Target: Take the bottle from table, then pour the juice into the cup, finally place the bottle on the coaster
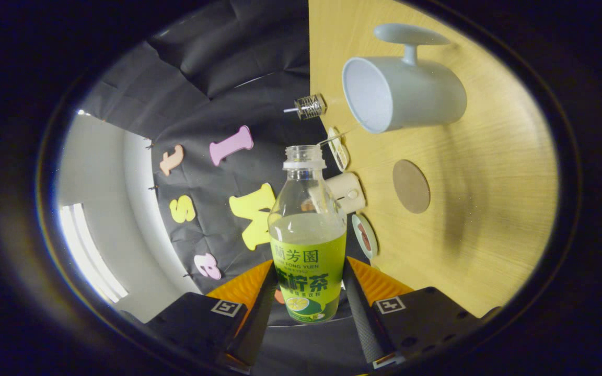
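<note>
My gripper (307, 300) is shut on the bottle (307, 245), both black fingers (259, 308) pressing on its green-labelled lower body. The bottle is uncapped, partly full of pale juice, and lifted off the table. The whole view is rolled about a quarter turn, so the wooden table (489, 209) stands like a wall beside the bottle. The pale grey-blue cup (403, 94) with a handle stands on the table beyond the bottle's mouth, its opening facing the view. The round brown coaster (411, 186) lies on the table between the cup and the fingers, apart from the bottle.
Along the table's far edge sit a small wire spring-like item (310, 106), a white cylindrical object (347, 192) and two small flat round pieces (366, 236). The black booth wall hangs behind them, with a white wall and a bright window beyond.
</note>
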Available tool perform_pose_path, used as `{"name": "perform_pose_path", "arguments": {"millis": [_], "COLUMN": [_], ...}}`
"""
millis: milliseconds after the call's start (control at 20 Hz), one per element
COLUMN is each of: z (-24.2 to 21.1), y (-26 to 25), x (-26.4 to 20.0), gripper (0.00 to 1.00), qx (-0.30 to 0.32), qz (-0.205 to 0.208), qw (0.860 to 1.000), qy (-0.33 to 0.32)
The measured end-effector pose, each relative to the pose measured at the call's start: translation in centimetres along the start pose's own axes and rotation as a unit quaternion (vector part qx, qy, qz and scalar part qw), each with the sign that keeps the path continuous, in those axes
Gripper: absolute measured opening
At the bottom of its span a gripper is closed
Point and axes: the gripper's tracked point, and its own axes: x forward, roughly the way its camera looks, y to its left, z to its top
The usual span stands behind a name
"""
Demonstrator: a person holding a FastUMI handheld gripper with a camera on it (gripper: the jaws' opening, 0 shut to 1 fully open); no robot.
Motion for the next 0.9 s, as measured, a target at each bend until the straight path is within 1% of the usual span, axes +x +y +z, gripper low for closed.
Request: {"name": "perform_pose_path", "arguments": {"millis": [900], "z": [0.7], "y": [2.6], "x": [0.7], "gripper": [0.77], "qx": [0.044], "qz": [0.017], "qw": [0.999], "qy": [-0.006]}}
